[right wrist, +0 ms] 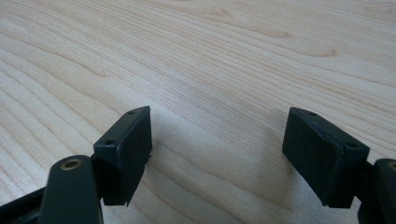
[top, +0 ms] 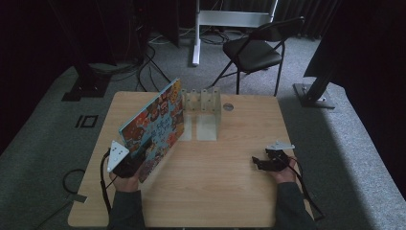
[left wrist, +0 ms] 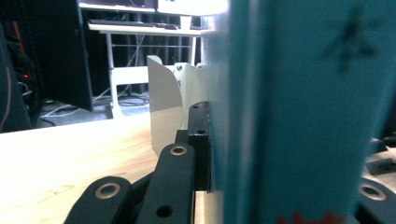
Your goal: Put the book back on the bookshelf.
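A picture book [top: 155,122] with a bright cartoon cover stands tilted on its lower edge at the table's left middle, leaning away to the left. My left gripper [top: 137,160] is shut on its near lower corner. In the left gripper view the book's teal spine [left wrist: 289,116] presses against the left pad [left wrist: 200,140], and the other pad is hidden behind the book. A white divider rack [top: 203,112] stands just behind and right of the book's far end. My right gripper [top: 261,163] rests low at the table's right, open, with bare wood between its fingers [right wrist: 126,149].
The wooden table [top: 220,191] has a small round disc [top: 228,107] near its far edge. A black folding chair [top: 253,50] and a white desk frame [top: 225,19] stand on the grey carpet beyond. Cables trail from both grippers off the near edge.
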### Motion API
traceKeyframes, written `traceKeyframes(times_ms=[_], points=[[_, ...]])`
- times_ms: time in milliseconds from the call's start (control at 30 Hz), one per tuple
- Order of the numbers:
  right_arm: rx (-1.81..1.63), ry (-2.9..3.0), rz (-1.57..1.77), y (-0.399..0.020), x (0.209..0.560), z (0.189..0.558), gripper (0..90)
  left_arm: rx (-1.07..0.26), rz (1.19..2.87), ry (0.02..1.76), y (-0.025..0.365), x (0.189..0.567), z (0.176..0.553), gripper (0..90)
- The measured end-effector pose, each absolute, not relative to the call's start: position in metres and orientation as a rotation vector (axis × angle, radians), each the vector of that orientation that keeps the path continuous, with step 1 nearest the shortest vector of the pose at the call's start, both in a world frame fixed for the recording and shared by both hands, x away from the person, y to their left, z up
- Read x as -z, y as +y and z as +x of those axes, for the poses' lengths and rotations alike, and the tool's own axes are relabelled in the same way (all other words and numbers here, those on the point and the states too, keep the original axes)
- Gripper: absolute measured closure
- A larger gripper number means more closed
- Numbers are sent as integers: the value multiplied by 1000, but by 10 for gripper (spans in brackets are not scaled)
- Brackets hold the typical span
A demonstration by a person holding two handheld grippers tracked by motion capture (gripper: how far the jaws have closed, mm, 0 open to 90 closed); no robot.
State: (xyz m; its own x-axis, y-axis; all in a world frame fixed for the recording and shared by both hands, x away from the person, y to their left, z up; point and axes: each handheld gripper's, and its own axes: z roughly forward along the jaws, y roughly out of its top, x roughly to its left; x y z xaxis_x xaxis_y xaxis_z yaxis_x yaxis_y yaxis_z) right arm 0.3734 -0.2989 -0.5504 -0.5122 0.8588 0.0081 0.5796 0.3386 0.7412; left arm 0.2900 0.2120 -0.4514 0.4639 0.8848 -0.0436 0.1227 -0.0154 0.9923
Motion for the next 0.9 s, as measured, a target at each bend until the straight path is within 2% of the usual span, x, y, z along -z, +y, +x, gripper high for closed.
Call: traceKeyframes(times_ms=[900], points=[[-992, 2223, 1267, -299, 550, 373, 238, -818, 1477, 976, 186, 449, 305, 810]])
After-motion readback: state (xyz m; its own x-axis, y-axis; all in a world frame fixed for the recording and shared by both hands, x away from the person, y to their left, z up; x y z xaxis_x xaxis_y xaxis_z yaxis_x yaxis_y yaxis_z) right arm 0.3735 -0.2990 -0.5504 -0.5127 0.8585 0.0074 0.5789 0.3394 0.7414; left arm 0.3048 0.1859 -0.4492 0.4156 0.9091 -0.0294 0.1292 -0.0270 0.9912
